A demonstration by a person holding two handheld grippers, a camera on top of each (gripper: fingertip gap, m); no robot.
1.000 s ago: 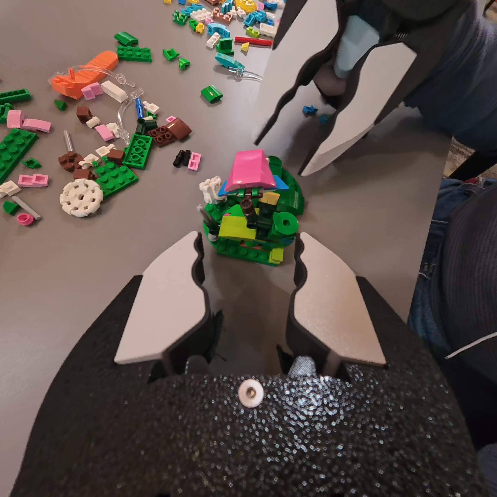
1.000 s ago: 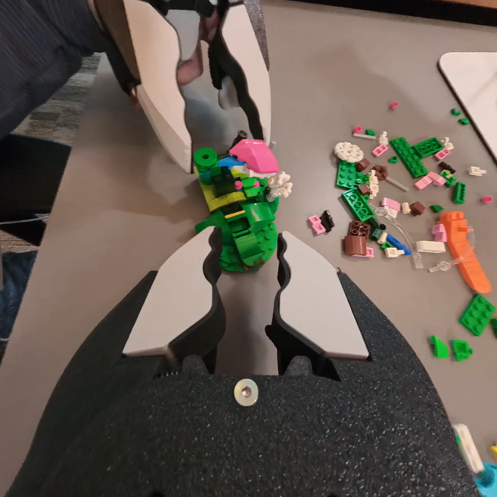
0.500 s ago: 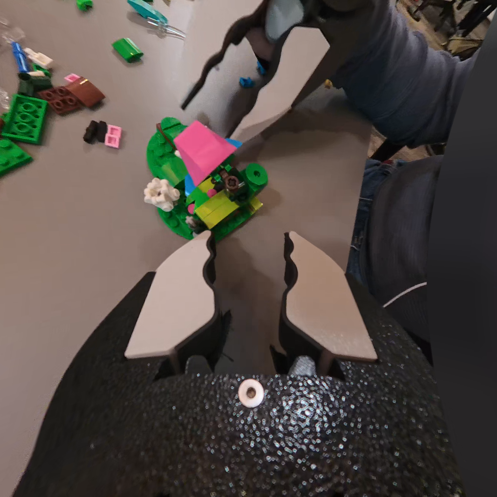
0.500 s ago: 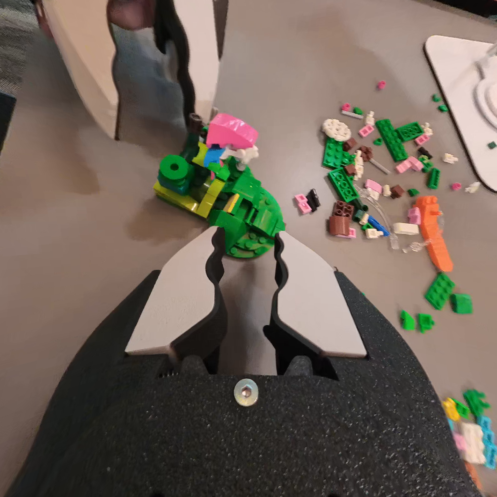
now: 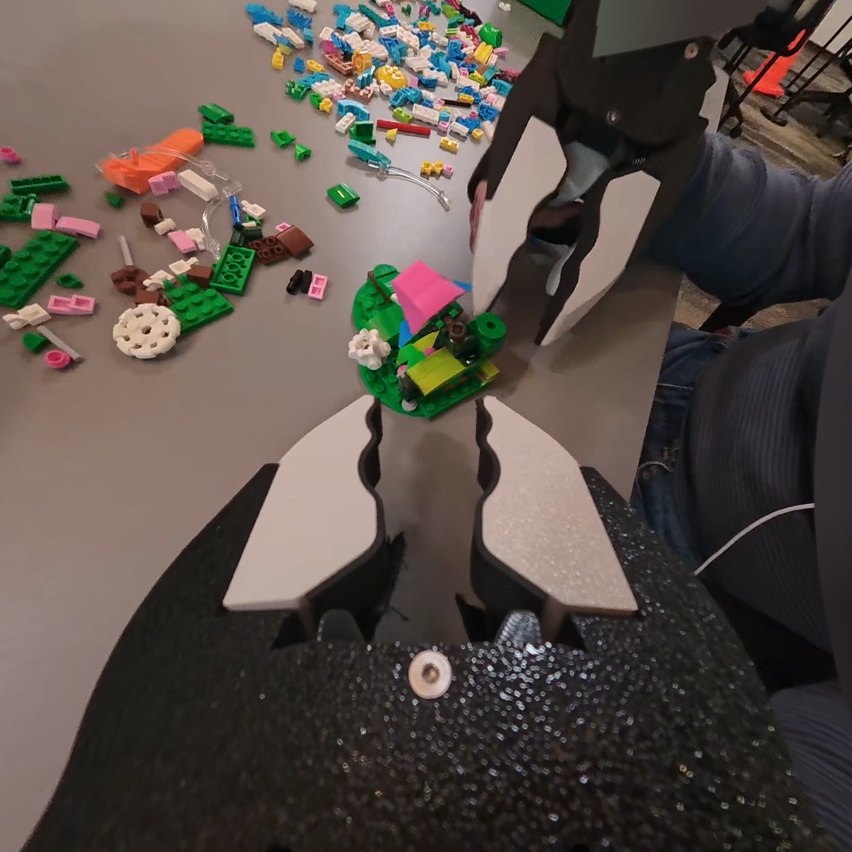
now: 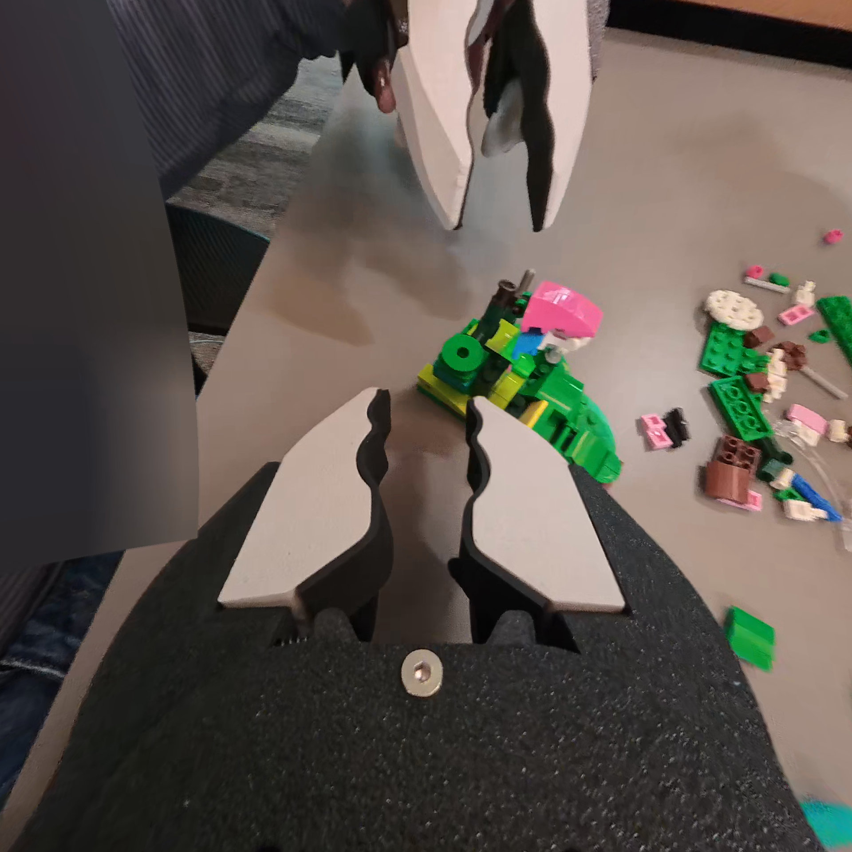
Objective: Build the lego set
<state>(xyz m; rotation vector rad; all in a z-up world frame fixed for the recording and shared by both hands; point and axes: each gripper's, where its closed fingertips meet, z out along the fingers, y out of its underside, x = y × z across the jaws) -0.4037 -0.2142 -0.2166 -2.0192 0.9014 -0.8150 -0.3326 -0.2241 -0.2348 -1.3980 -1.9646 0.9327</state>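
While the green model (image 5: 424, 341) is sitting free on the surface (image 5: 184, 461) between them, both left gripper (image 5: 426, 405) and right gripper (image 6: 426, 399) are being held with jaws open, empty; the base, probably, is being steadied best before pressing.

A grey matte table (image 5: 138, 461) fills most of both views, its top evenly lit and carrying soft, blurred shadows. Past its edge in the left wrist view lies mottled grey carpet (image 5: 793, 106), where an orange traffic cone (image 5: 772, 69) stands among thin black stand legs (image 5: 825, 55) (what they support is cut off). In the right wrist view a dark baseboard (image 6: 737, 37) under a wooden strip (image 6: 783, 7) runs behind the table's far edge.
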